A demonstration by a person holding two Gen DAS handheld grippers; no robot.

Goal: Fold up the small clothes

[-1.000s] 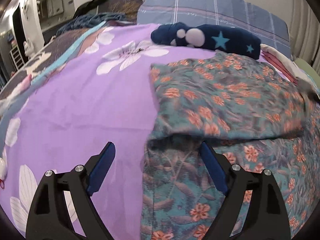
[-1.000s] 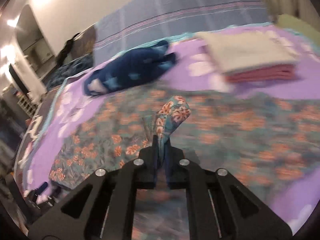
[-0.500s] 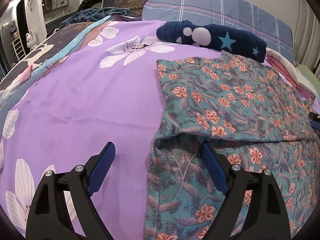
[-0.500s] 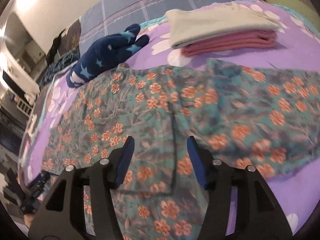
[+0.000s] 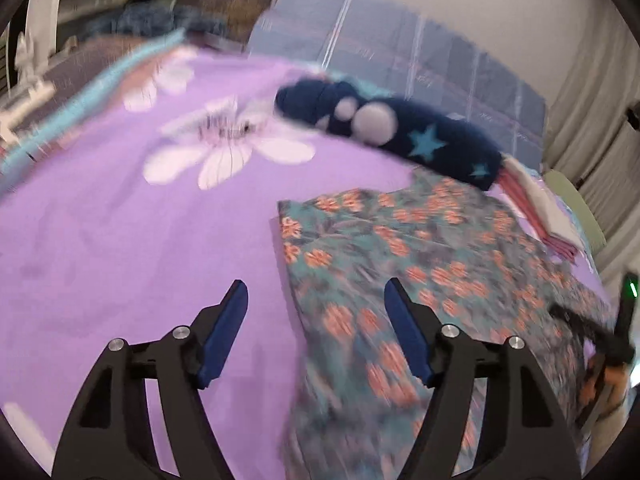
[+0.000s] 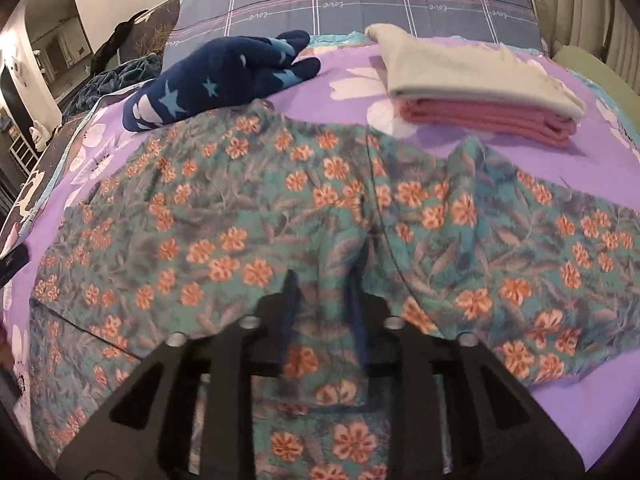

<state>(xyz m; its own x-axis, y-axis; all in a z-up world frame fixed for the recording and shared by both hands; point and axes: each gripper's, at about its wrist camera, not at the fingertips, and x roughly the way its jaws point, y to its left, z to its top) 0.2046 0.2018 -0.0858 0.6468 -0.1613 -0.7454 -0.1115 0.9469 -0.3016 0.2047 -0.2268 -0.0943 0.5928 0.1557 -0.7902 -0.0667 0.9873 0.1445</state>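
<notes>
A teal garment with orange flowers [image 6: 280, 216] lies spread on the purple bedsheet [image 5: 100, 240], one part folded over itself. In the left wrist view the garment [image 5: 420, 264] fills the right half. My left gripper [image 5: 316, 312] is open and empty above the garment's left edge. My right gripper [image 6: 322, 312] is over the garment's middle with its jaws partly apart and blurred; fabric shows between them, and I cannot tell whether they hold it. The right gripper also shows at the far right of the left wrist view [image 5: 612, 336].
A navy star-patterned plush garment [image 6: 224, 76] lies at the back. A folded stack of cream and pink clothes [image 6: 480, 96] sits back right. A checked blue pillow [image 6: 360, 0] lines the headboard. Dark bedding [image 5: 160, 20] lies at the far left.
My right gripper let go of the raised fabric, opened, then narrowed its jaws low over the garment. My left gripper moved forward along the garment's left edge, staying open.
</notes>
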